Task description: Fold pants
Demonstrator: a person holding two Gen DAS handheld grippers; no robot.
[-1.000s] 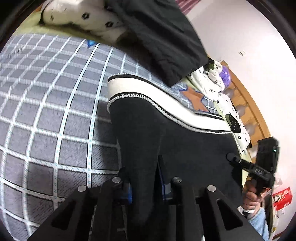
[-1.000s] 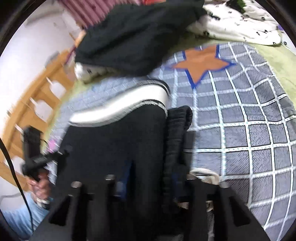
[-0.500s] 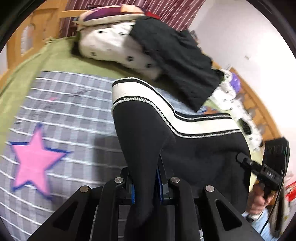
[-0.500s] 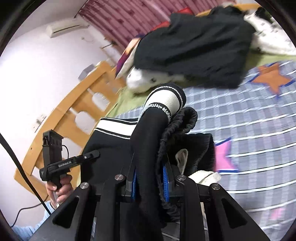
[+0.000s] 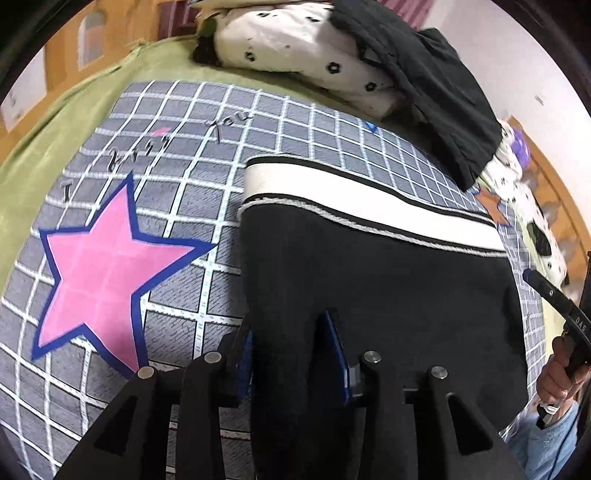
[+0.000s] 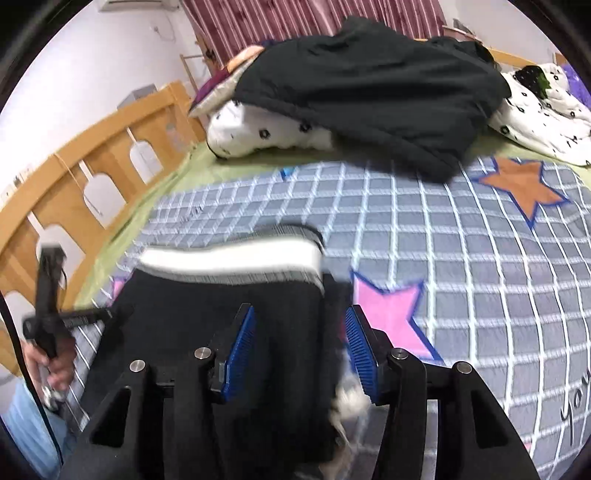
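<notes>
**Pants laid on the bed, both tongs opening off the fabric**

Bedroom: white walls, wooden bed rail with arched cut-outs (image 6: 92, 177), striped maroon curtain (image 6: 295, 26) at the back. Work surface is a quilted grey bedspread (image 5: 177, 206) with a white grid, over a green sheet (image 5: 74, 122). Printed on it: a pink star (image 5: 99, 273) with blue outline and an orange star (image 6: 524, 184).

At the head of the bed, a white dotted duvet (image 5: 295, 40), puffy and bunched, with a black garment (image 6: 369, 92) draped limp over it.

The pants (image 5: 369, 295) lie on the bedspread, between the two grippers: matte black knit, with a broad white elastic waistband (image 5: 369, 206) edged by thin black-and-white stripes.

Left gripper (image 5: 291, 350): black frame, blue ribbed pads. Jaws have just been opening; the fabric edge runs between them, and the pads stand apart from it, not pinching.

Right gripper (image 6: 299, 347): same build. Jaws have just been opening, wider than the left; black fabric sits between the pads with gaps visible on both sides.

View differences: left wrist is sharp and shows script lettering on the bedspread; right wrist is motion-blurred and alone shows the curtain. Each view catches the other hand at its edge, gripping a black handle (image 6: 48, 325).
</notes>
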